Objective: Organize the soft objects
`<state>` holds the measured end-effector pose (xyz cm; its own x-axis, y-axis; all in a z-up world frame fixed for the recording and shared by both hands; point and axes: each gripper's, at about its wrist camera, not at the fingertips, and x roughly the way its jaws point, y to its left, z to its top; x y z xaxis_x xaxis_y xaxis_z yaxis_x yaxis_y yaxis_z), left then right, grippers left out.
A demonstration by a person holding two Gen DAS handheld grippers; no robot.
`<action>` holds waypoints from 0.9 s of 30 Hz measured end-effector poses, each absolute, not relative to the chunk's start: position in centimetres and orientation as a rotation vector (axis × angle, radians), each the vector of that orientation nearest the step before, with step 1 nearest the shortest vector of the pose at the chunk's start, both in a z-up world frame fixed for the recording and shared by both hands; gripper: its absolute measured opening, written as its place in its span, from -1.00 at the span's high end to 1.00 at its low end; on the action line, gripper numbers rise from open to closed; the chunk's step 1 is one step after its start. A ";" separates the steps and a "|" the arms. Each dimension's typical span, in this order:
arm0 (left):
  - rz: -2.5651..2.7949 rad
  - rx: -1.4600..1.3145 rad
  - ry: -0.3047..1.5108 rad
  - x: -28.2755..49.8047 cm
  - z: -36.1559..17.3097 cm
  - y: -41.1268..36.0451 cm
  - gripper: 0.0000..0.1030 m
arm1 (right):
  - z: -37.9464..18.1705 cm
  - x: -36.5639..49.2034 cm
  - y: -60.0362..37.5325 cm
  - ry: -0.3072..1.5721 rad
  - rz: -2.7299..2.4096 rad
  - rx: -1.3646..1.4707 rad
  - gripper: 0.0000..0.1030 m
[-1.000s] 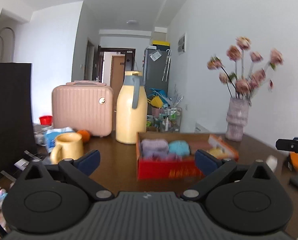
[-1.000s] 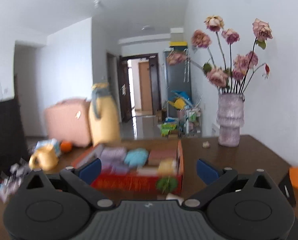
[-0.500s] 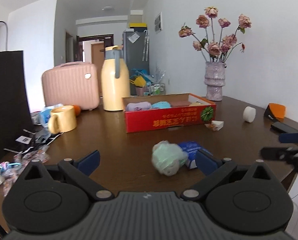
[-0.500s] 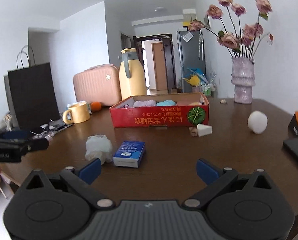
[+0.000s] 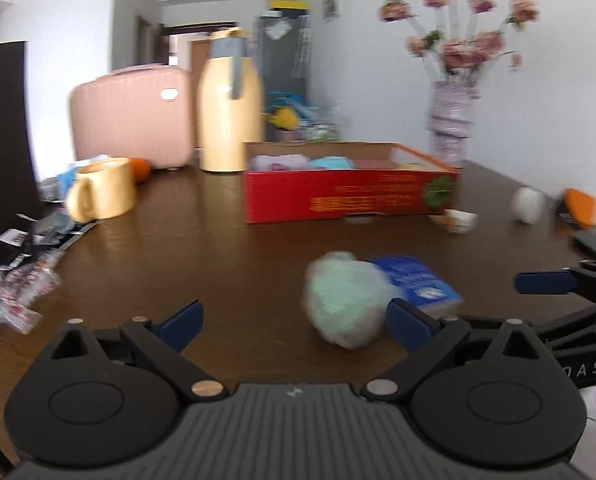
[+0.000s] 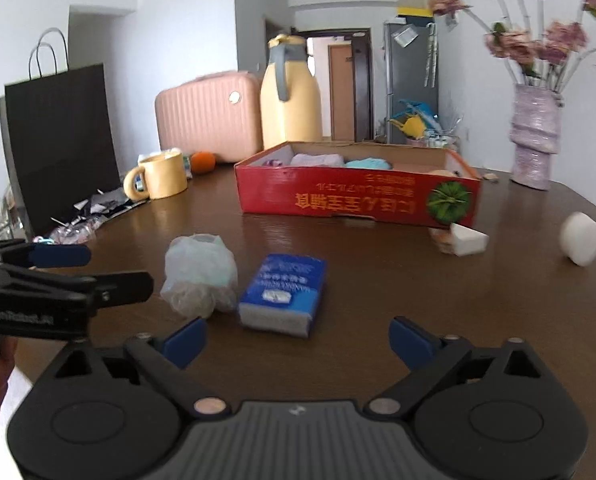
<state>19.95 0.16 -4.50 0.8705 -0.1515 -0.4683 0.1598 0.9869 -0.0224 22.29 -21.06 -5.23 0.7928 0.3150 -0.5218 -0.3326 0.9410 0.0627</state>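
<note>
A pale green soft bundle in clear plastic point(image 5: 344, 300) point(image 6: 200, 274) lies on the dark wooden table point(image 5: 218, 248), touching a blue tissue pack point(image 5: 416, 280) point(image 6: 284, 290). My left gripper point(image 5: 294, 320) is open and empty, low over the table, with the bundle just ahead by its right finger. My right gripper point(image 6: 296, 338) is open and empty, just short of the tissue pack. A red cardboard box point(image 5: 350, 192) point(image 6: 358, 196) farther back holds purple and turquoise soft items. A white round object point(image 6: 581, 239) and a white wedge point(image 6: 468, 240) lie to the right.
A yellow mug point(image 6: 160, 176), an orange, a yellow thermos point(image 6: 290, 96) and a pink case point(image 6: 208, 116) stand at the back left. A black paper bag point(image 6: 60, 144) and loose wrappers are at the left. A vase of flowers point(image 6: 534, 136) stands at the back right.
Both grippers have pulled back from the box toward the table's near edge, then moved closer to the bundle and tissue pack. Both stay open.
</note>
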 end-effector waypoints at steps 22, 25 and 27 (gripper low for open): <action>-0.380 -0.163 0.561 32.2 -2.5 -1.0 -0.36 | -6.0 30.0 -28.1 0.628 0.219 0.213 -0.22; -0.425 -0.221 0.683 34.7 -4.1 -2.2 -0.04 | -6.8 31.1 -27.8 0.664 0.288 0.333 0.03; -0.436 -0.273 0.775 36.4 -5.7 -2.6 0.24 | -7.4 31.7 -27.7 0.678 0.303 0.384 0.18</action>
<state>36.43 -2.56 -5.68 0.6320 -0.4747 -0.6126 0.2776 0.8767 -0.3929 31.67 -27.75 -7.37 0.7400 0.3919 -0.5467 -0.1461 0.8870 0.4381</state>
